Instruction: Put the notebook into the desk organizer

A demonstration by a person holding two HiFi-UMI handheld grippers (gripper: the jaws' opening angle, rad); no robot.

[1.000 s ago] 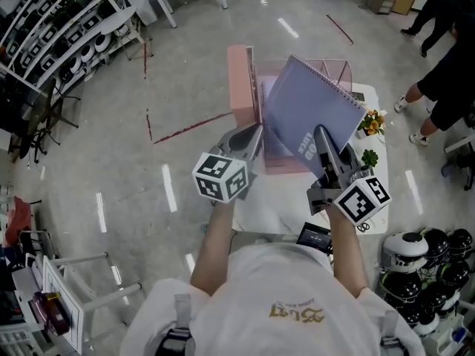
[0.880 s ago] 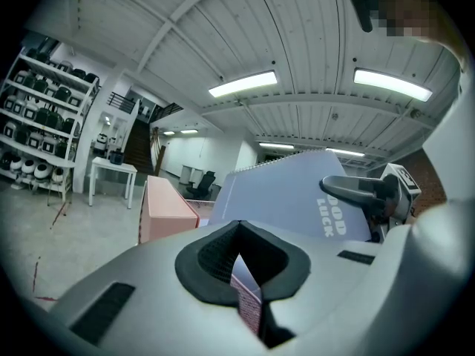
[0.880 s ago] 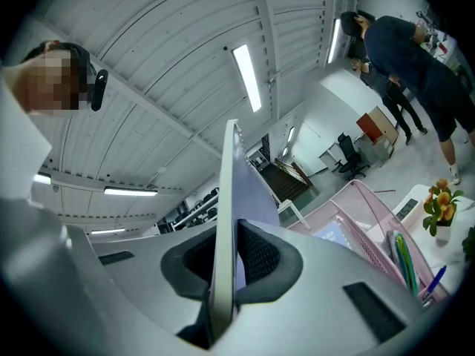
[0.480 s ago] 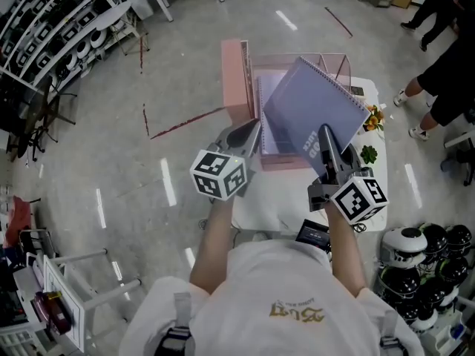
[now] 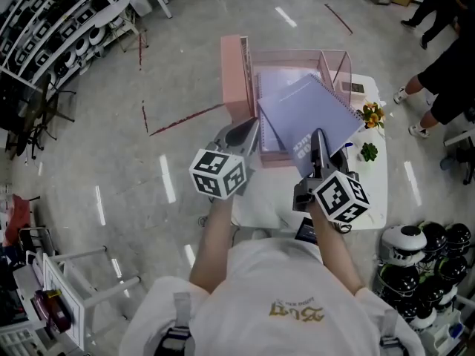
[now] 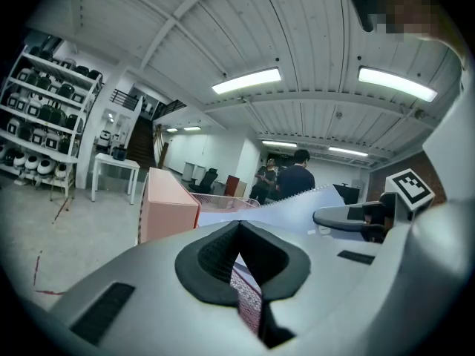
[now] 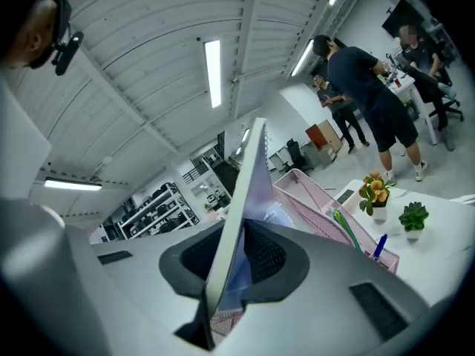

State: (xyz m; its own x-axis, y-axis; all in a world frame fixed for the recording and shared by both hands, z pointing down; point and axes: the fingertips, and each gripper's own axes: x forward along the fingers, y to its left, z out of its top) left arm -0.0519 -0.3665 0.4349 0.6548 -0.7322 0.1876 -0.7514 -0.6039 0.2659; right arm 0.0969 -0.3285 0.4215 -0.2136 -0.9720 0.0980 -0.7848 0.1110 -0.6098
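The lilac spiral notebook (image 5: 308, 113) slants over the pink mesh desk organizer (image 5: 237, 73), its far edge down inside the tray over other papers. My right gripper (image 5: 318, 141) is shut on the notebook's near corner. In the right gripper view the notebook (image 7: 249, 191) runs edge-on between the pads of the right gripper (image 7: 230, 265). Its jaws have just been opening a little, with the notebook still between them. My left gripper (image 5: 252, 132) is shut and empty at the organizer's front left corner. From the left gripper view, the organizer (image 6: 167, 210) stands just beyond the left gripper (image 6: 239, 232).
The organizer rests on a small white table (image 5: 371, 199) with a flower pot (image 5: 372, 115) and a small green plant (image 5: 369, 153) at its right edge. Helmets (image 5: 423, 265) are stacked at the lower right. Shelves (image 5: 52, 28) stand far left; people (image 5: 453, 73) stand at the right.
The right gripper has come down and tipped the notebook flatter, so it now reaches into the organizer. The left gripper has stayed where it was.
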